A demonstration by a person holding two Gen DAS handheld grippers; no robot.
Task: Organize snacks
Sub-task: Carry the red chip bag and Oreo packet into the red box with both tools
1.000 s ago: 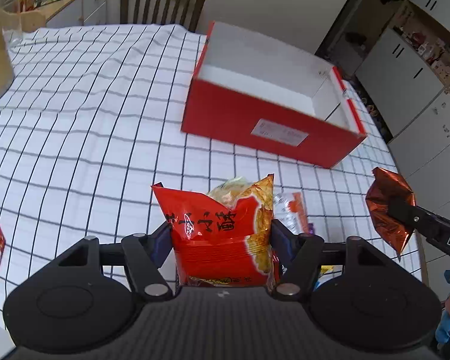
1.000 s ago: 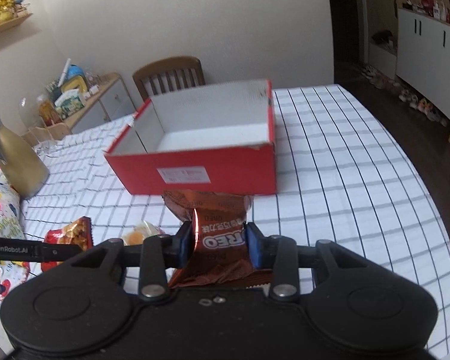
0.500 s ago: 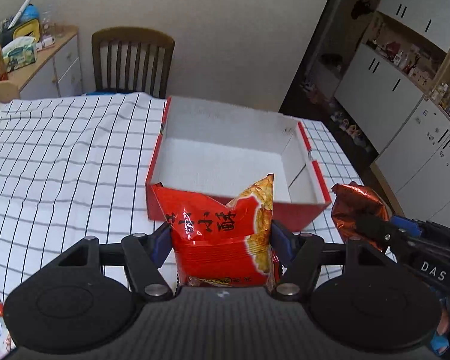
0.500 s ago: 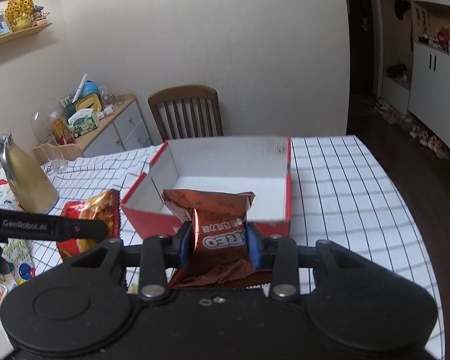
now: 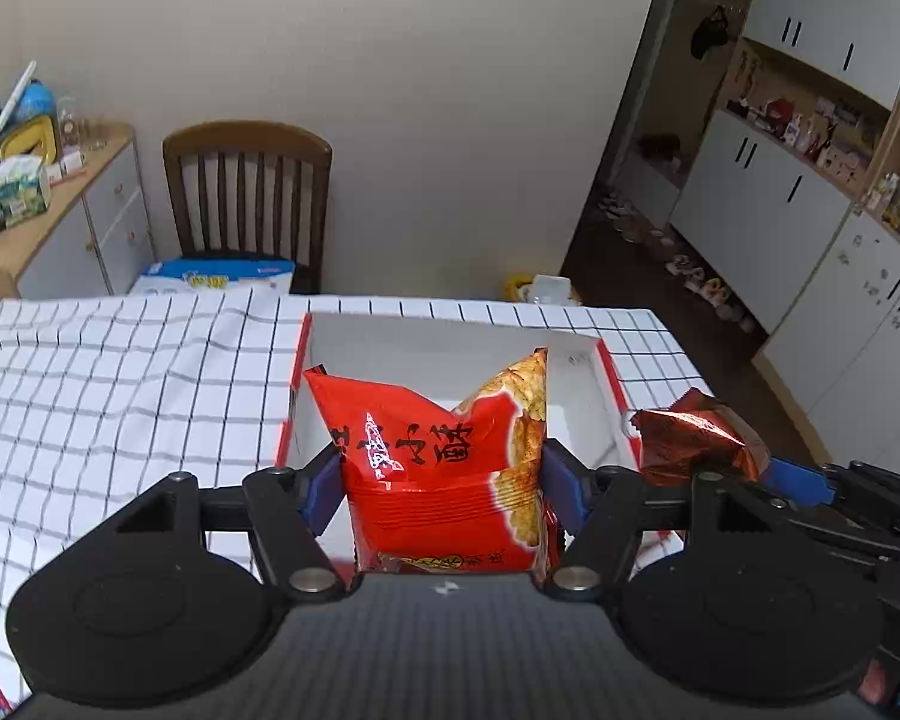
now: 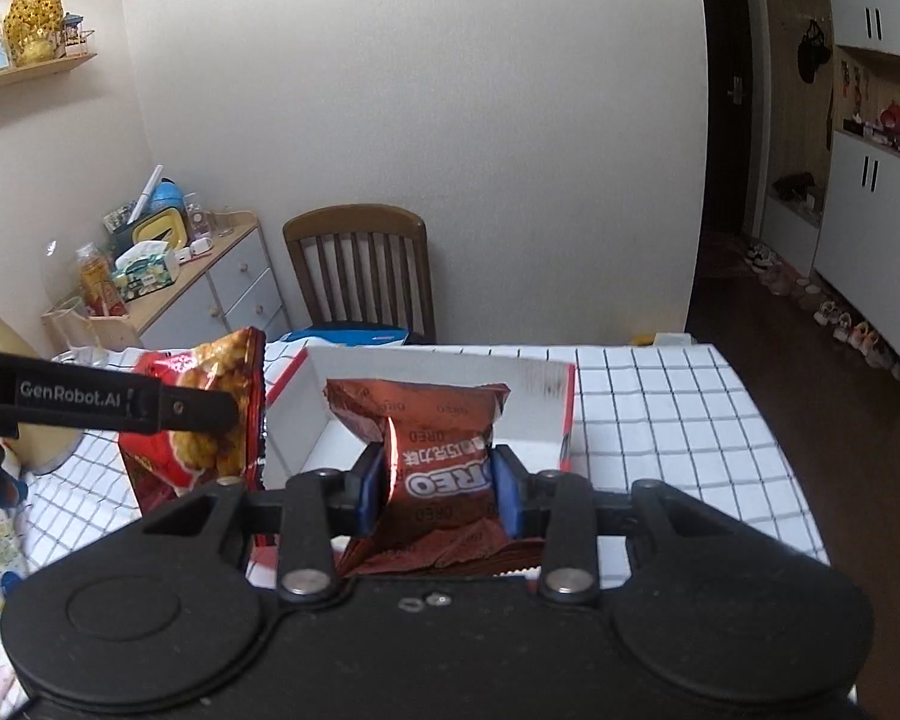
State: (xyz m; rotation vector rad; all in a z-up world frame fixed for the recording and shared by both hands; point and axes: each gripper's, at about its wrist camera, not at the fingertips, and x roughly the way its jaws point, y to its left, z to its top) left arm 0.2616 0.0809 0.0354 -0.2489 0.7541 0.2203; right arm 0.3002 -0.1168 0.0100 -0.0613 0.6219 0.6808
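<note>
Two packets mid-carry: left gripper [image 5: 441, 480] clamped on red chip bag [image 5: 438, 468], right gripper [image 6: 438, 489] on Oreo pack [image 6: 435, 456], both over red box [image 5: 612, 378] at 12 o'clock; next: lower & let go inside.

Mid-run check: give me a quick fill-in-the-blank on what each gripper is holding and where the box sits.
The left gripper is shut on a ____ snack bag.
The brown packet in the right gripper reads ____.
The red box has a ____ interior.
Beyond the table stands a wooden ____.

Missing words: red; OREO; white; chair
</note>
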